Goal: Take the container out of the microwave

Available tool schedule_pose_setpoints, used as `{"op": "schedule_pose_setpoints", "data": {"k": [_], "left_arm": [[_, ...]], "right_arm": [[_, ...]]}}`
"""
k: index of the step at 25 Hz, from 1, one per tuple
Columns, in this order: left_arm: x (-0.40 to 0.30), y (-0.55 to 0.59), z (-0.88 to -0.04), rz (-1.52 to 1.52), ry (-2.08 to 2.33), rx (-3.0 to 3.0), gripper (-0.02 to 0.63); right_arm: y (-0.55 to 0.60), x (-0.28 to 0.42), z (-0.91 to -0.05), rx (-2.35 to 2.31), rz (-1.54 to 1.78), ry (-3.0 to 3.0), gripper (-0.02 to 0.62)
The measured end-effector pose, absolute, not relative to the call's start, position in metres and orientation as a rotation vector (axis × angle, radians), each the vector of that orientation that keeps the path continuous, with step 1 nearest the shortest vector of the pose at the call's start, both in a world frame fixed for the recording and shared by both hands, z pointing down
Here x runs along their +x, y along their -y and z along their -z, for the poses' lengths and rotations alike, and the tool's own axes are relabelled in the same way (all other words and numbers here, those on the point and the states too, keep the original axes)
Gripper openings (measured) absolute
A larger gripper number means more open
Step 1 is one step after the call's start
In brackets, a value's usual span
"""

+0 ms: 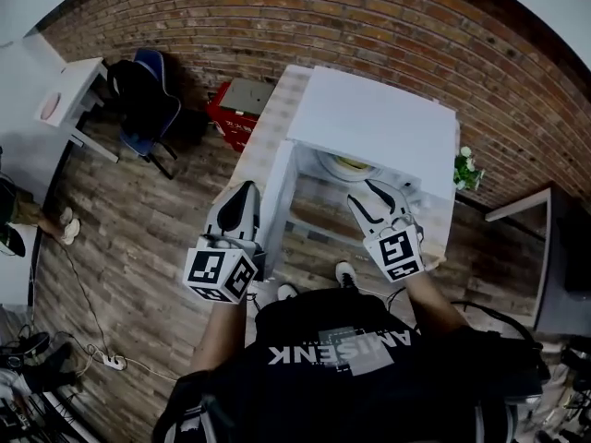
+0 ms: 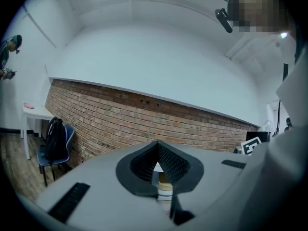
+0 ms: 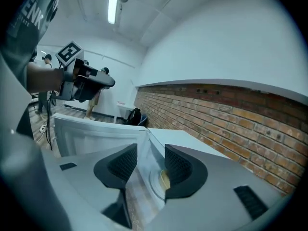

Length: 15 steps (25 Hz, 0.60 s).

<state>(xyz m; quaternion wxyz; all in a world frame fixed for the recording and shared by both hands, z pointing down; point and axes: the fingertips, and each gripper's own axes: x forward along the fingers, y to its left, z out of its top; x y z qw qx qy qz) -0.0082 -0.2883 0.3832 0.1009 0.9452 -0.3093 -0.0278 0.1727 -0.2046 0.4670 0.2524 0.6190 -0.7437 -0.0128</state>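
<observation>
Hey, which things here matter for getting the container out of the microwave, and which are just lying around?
For the job: microwave, its open door, container inside, right gripper, left gripper.

Lying about: blue chair, backpack, red box, small plant, white side table.

White microwave (image 1: 374, 123), yellowish container (image 1: 353, 164), red-brown brick wall (image 1: 369, 26) (pale mortar lines between).

We read "MISENK", upside down, in pale letters on the person's black shirt (image 1: 323, 353); the right gripper view shows "ENK" there too. Nothing else is legible.
</observation>
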Motion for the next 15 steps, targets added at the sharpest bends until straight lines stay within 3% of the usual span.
{"op": "schedule_pose_setpoints", "data": {"k": [15], "left_arm": [[-0.015, 0.268, -0.390, 0.069, 1.082, 2.755, 0.011]], "right_arm": [[0.226, 0.173, -0.559, 1.436, 0.077, 1.949, 0.238]]}}
